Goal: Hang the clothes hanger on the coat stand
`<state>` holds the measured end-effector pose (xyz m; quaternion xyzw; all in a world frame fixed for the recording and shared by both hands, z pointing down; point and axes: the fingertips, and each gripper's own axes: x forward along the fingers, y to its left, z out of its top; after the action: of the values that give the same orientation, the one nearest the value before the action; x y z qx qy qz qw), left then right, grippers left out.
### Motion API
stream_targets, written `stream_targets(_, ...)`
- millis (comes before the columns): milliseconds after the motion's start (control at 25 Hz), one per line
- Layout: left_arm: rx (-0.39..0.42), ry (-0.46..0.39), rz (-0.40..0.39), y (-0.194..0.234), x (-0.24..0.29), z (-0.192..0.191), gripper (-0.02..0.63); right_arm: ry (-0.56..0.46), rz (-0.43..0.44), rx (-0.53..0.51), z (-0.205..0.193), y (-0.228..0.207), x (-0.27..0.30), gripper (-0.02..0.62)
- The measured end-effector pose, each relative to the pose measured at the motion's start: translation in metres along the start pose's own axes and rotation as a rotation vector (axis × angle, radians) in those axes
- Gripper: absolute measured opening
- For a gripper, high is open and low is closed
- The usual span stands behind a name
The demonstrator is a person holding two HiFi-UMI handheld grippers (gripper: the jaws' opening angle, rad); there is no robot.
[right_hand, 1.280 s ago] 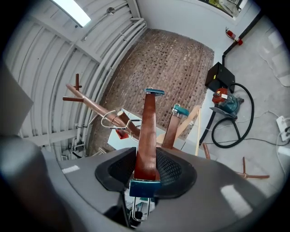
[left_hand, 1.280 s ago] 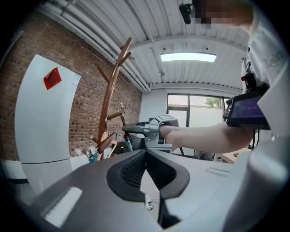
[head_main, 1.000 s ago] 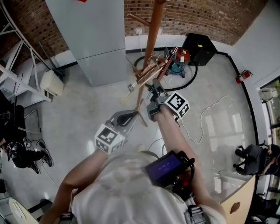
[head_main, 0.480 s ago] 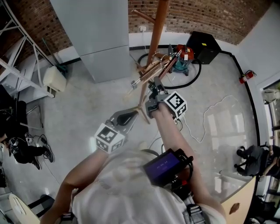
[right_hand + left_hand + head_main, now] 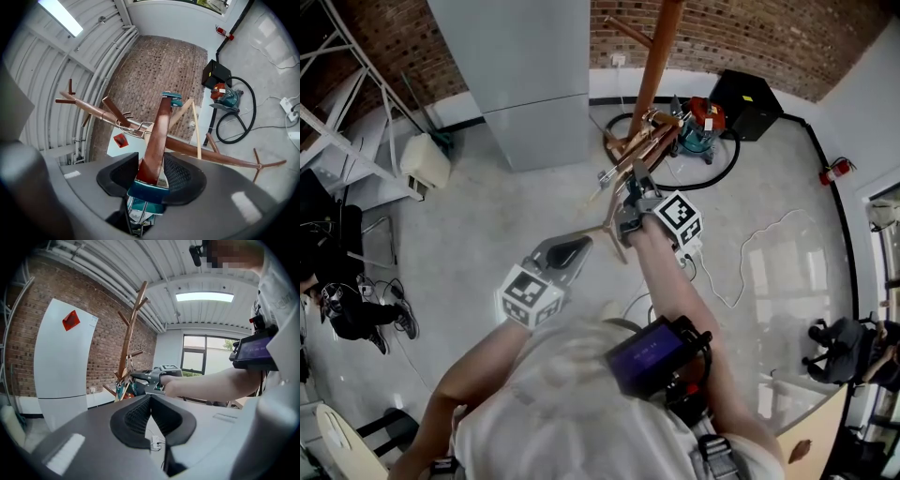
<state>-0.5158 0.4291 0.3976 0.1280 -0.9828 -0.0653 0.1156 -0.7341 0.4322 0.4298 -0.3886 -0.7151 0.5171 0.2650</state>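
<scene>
Clothes hanger: a brown wooden bar with a teal clip at each end and a wire hook at its middle. It is up at the coat stand, far from the person, with its near end in the gap of the right tongs.
Coat stand: a brown wooden pole on the floor by the brick wall, at the far side, with short pegs slanting off it.
Hook and peg: the wire seems to loop round the foot of one peg. Whether it bears the full weight I cannot tell.
Right tongs: the jaws are a little apart about the bar and have just been opening. A sliver of gap shows at one pad and the bar leans toward the other, so I judge the grip let go.
Left tongs: pads together with nothing between them, near the person and to the left, well apart from the stand.
Key relation: the hanger lies straight ahead of the right tongs, its long axis running near to far out of the jaw gap and crossing the pole. The right hand is nearer by far.
Step in hand: the release, judged close to the end of the task.
Next move calls for: drawing the right tongs back toward the person along the bar, with the jaws wide enough to clear the near clip.
Risk: a snagged clip could tug the hook off the peg.
</scene>
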Motion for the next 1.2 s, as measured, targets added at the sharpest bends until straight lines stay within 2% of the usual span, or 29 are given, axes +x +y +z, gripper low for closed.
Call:
stream_targets(360, 0.006, -0.008, -0.029, -0.010, -0.011, 0.000, 0.002, -0.002, 0.036, -0.055, 0.004, 0.017, -0.009, 0.280)
stream_targets(640, 0.002, -0.019, -0.063, -0.015, -0.022, -0.001, 0.002, -0.053, 0.059, -0.085, 0.017, 0.035, -0.030, 0.304)
stream_targets(880, 0.006, -0.027, -0.091, -0.016, -0.030, -0.002, 0.002, -0.102, 0.077, -0.147, 0.018, 0.047, -0.058, 0.237)
stream_targets(1040, -0.001, -0.023, -0.142, -0.022, -0.036, -0.007, 0.002, -0.147, 0.012, -0.211, 0.019, 0.042, -0.101, 0.157)
stream_targets(1200, 0.012, -0.030, -0.182, -0.017, -0.041, -0.008, 0.002, -0.141, -0.065, -0.317, 0.012, 0.041, -0.132, 0.086)
